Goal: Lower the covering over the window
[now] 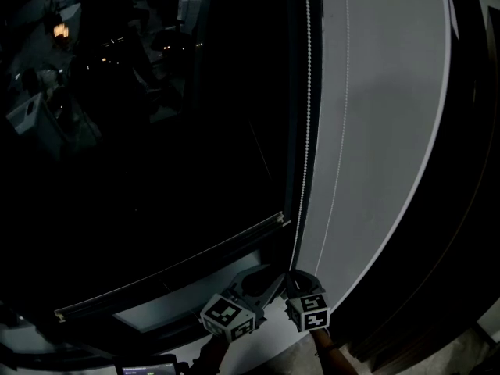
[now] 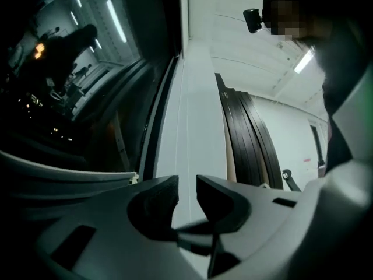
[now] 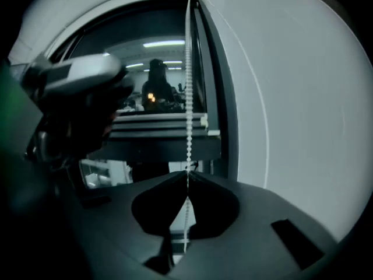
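Low and near in the head view, the left gripper [image 1: 268, 280] and right gripper [image 1: 295, 278] sit side by side at the foot of the bead chain [image 1: 306, 116]. The chain runs down the right side of the dark window [image 1: 156, 131]. The blind's bottom rail [image 1: 172, 268] crosses the pane low, to their left.

Left gripper view: the jaws stand apart, with only the white wall [image 2: 198, 98] between them.

Right gripper view: the jaws are pinched together on the chain, with the rail across the window beyond.
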